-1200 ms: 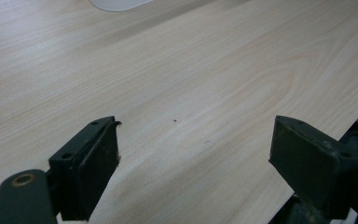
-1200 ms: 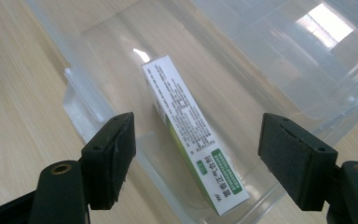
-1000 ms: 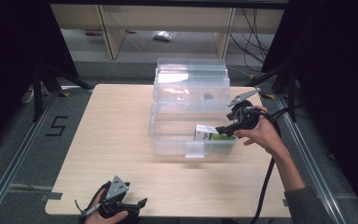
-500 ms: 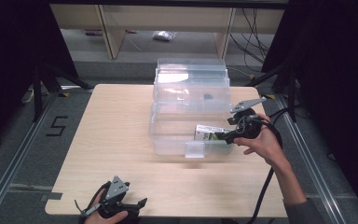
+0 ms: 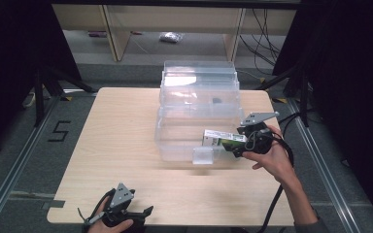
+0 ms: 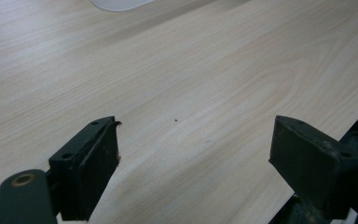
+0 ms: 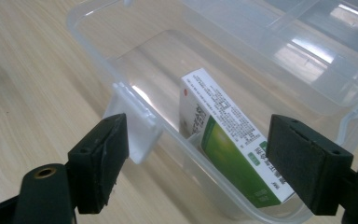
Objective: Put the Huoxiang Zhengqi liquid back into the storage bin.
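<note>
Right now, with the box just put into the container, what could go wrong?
1. The green and white box leans tilted against the clear container's wall, so it may slide or tip flat.
2. The open right gripper is close to the rim; pulling back carelessly could catch the front latch and drag the container.

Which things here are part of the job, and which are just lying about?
In the job:
- green and white box, leaning inside the bin
- clear plastic bin
- right gripper, open at the bin

Lying about:
- left gripper, open, idle at the table's near edge
- small bag on the floor beyond
</note>
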A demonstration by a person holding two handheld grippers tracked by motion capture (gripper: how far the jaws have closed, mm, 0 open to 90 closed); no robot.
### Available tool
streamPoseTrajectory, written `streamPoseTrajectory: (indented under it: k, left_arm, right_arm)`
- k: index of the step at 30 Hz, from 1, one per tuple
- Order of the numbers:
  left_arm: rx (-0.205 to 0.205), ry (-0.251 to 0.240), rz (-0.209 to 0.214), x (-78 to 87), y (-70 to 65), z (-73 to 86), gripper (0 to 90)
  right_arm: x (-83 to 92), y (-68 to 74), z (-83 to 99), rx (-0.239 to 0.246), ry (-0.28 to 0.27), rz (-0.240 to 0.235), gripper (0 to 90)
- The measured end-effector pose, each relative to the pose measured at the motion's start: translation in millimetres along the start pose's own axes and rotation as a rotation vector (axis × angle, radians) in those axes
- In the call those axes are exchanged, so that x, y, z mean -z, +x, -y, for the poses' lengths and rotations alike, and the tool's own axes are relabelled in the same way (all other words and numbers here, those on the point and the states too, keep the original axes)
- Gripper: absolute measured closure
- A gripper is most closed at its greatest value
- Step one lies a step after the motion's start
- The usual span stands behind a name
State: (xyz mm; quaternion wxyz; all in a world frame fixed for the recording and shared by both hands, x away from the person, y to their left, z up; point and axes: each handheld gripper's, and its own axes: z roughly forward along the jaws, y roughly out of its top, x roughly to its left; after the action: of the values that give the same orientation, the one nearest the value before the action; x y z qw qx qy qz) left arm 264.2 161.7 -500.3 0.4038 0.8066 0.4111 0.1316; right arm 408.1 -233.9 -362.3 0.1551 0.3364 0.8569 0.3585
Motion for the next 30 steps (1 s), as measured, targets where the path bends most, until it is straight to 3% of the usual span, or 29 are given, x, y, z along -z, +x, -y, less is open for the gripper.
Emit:
streamPoseTrajectory:
  k: [2, 4, 5, 6, 11, 16, 19, 22, 24, 30]
  left_arm:
    - [-0.001, -0.003, 0.0, -0.1, -0.1, 0.1, 14.9]
    - [-0.007, -0.006, -0.002, -0.2, 0.6, 0.5, 14.9]
    - [0.004, -0.016, -0.003, -0.8, -0.4, 0.6, 14.9]
    - [-0.018, -0.002, -0.008, -0.2, 1.3, 0.3, 14.9]
    - [-0.012, -0.011, 0.004, 0.2, -0.5, 0.3, 14.9]
    - [-0.01, -0.013, 0.0, -0.1, -0.5, 0.5, 14.9]
    - [-0.014, -0.012, 0.005, 0.0, -0.5, 0.6, 14.9]
    - [-0.011, -0.016, 0.005, -0.1, -0.5, 0.6, 14.9]
    - [-0.007, -0.019, 0.003, -0.5, -0.7, 0.8, 14.9]
    - [-0.016, -0.011, -0.005, 0.1, 0.2, 0.7, 14.9]
  right_arm:
    - [-0.6, 4.8, 2.7, -0.02, -0.028, -0.006, 22.4]
    - [1.2, 6.8, 4.3, -0.02, -0.014, -0.018, 22.2]
    - [-0.5, 6.9, 5.9, 0.001, -0.042, -0.016, 22.3]
    - [-1.1, 7.3, 7.0, 0.001, -0.037, -0.023, 22.4]
    - [-1.2, 11.6, 11.4, -0.041, -0.02, -0.016, 22.3]
    - [-5.1, 10.5, 14.2, -0.003, -0.044, -0.027, 22.1]
    - [-4.3, 14.5, 15.8, -0.048, -0.029, -0.02, 22.1]
    - [-4.8, 13.8, 17.3, -0.017, -0.044, -0.018, 22.0]
    - [-4.2, 16.8, 18.7, -0.045, -0.037, -0.015, 21.6]
    - [-5.2, 19.6, 21.9, -0.027, -0.051, -0.023, 20.4]
